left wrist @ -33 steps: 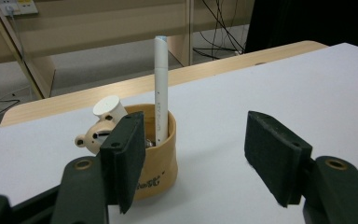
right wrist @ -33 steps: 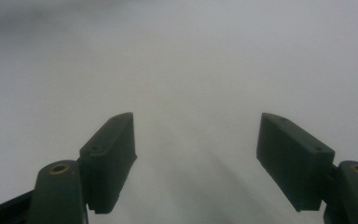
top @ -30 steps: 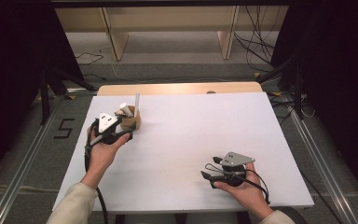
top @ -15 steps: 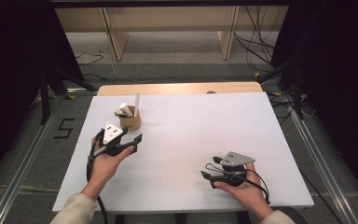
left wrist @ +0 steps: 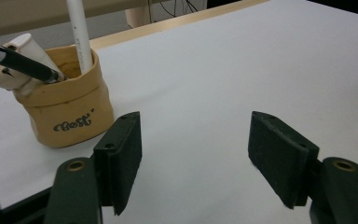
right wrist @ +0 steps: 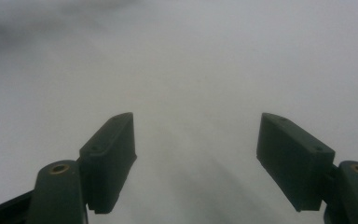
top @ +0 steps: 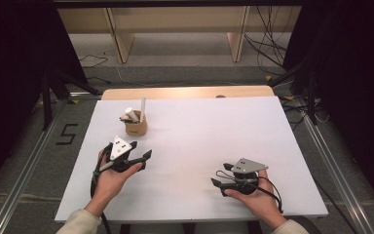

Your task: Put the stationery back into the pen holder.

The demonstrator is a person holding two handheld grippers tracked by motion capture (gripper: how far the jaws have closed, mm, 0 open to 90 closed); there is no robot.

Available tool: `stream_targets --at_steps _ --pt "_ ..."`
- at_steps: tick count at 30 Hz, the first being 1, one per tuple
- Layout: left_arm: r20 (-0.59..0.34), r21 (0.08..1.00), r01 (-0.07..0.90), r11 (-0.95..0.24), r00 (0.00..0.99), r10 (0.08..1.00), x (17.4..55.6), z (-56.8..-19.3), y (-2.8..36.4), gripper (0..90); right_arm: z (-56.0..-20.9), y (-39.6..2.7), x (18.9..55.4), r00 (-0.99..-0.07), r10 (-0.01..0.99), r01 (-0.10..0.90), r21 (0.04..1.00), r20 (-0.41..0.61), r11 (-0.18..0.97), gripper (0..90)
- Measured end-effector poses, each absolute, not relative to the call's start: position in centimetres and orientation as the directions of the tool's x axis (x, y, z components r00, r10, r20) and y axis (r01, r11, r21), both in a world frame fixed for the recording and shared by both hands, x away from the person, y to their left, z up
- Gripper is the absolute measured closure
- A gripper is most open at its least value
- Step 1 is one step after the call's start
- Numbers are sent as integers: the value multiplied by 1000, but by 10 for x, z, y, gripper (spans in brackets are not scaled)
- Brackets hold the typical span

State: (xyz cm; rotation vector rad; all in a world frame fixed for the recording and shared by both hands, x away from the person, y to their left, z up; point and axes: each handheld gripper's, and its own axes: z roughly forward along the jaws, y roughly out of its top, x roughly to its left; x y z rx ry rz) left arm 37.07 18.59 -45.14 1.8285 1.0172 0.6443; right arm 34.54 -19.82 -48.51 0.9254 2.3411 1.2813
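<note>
Left gripper [top: 139, 155] sits on the white table [top: 214, 131], just in front of the tan pen pot [top: 136, 127], not touching it. Jaws apart, nothing between them. The pot stands upright at the table's far left and holds a white pen [left wrist: 78, 32], a dark pen [left wrist: 21, 62] and a small white figure [left wrist: 10, 63]. Right gripper [top: 217, 175] rests near the front right edge, jaws wide, empty.

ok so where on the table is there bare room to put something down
The widest bare patch of the white table runs from the tan pen cup to the right edge. Bare too is the strip between the left gripper and the right gripper. Only the back-left corner around the cup is crowded.
</note>
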Motion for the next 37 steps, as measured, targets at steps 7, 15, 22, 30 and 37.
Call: stream_targets --at_steps 7,15,22,30,37 --pt "14 886 381 -264 547 837 360 -459 185 339 -484 -205 344 -733 679 392 835 31 385 283" --pt "21 869 397 -294 566 824 348 -469 186 334 -484 -209 343 -729 684 396 834 29 386 283" --pt "28 862 403 -307 568 823 338 -476 191 335 -485 -213 343 -726 687 399 831 28 388 283" --pt "26 853 418 -314 566 824 337 -481 195 333 -487 -212 342 -731 682 404 822 26 401 277" --pt "43 838 433 -332 554 832 343 -489 200 331 -491 -214 345 -716 697 431 801 24 416 259"
